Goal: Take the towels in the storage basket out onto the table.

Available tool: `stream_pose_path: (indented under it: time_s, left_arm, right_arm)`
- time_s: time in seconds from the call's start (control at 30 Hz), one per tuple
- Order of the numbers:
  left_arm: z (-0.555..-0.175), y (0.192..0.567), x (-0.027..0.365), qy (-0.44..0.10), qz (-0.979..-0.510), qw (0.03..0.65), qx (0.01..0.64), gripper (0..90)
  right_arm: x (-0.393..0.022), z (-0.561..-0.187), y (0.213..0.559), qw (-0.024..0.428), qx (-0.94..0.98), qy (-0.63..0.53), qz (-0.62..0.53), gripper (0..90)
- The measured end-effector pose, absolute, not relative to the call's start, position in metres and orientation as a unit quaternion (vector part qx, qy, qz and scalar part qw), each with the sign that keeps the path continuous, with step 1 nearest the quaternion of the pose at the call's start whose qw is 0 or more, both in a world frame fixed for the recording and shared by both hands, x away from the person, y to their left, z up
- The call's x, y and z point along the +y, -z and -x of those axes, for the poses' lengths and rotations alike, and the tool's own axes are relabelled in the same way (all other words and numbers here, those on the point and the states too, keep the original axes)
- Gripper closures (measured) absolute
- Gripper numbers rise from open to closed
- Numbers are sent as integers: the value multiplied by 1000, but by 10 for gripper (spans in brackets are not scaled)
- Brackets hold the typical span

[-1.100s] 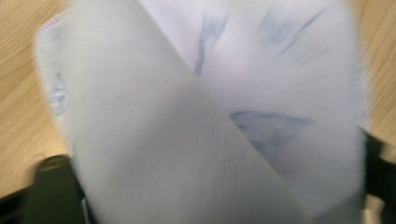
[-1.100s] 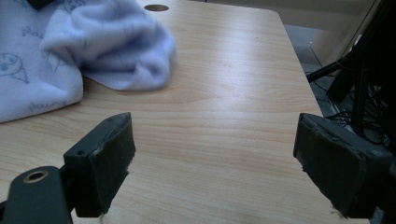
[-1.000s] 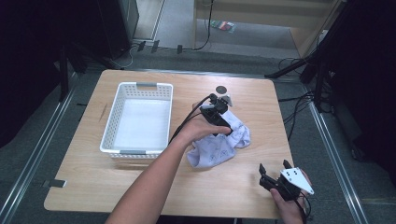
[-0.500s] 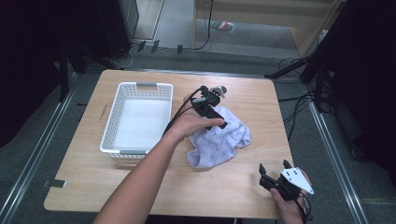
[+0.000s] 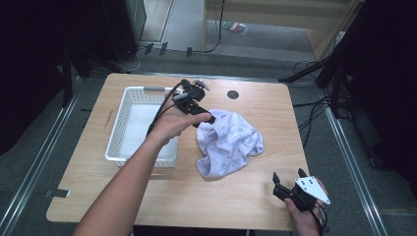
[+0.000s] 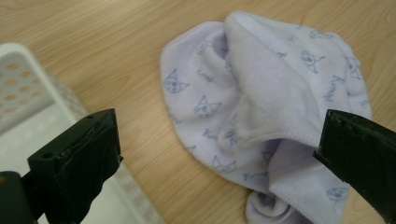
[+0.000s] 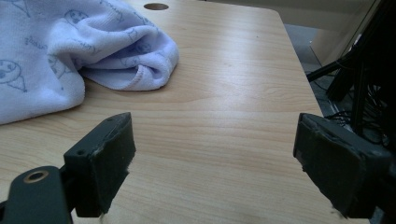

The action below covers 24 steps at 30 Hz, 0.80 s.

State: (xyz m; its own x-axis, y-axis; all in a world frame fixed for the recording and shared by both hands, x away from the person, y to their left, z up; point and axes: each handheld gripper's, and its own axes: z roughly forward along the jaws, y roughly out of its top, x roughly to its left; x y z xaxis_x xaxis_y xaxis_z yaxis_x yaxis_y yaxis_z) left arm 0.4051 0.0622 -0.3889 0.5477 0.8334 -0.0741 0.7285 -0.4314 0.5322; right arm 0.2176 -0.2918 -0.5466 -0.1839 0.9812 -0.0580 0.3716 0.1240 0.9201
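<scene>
Left tool (image 5: 209, 118), jaws wide, empty, poised above crumpled lilac towel (image 5: 228, 142) at mid-tabletop (image 5: 246, 196). Right tool (image 5: 285, 183), jaws wide, near front right corner. White basket (image 5: 120, 130) toward left edge, empty. Judged: nothing yet grasped or placed.

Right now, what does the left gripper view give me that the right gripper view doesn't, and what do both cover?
Left gripper view alone: the white basket at its left edge, and the cloth's printed top with a folded flap. Its hand-held gripper is open above the cloth.

Right gripper view alone: the round hole in the tabletop, the table's far edge and dark cables beyond it. That hand-held gripper is open over bare wood.

Both: the pale purple cloth and the wooden table.
</scene>
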Motion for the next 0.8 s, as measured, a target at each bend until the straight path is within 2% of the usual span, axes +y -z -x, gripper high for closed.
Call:
stream_pose_path:
  time_s: [0.5,0.8]
  left_arm:
    - [-386,372,150,-138,-803,277,510,0]
    - [-380,383,193,-144,-780,278,542,0]
  right_arm:
    - [-292,-218,546,370,651,-407,-522,130]
    - [-292,-218,547,369,651,-408,-523,130]
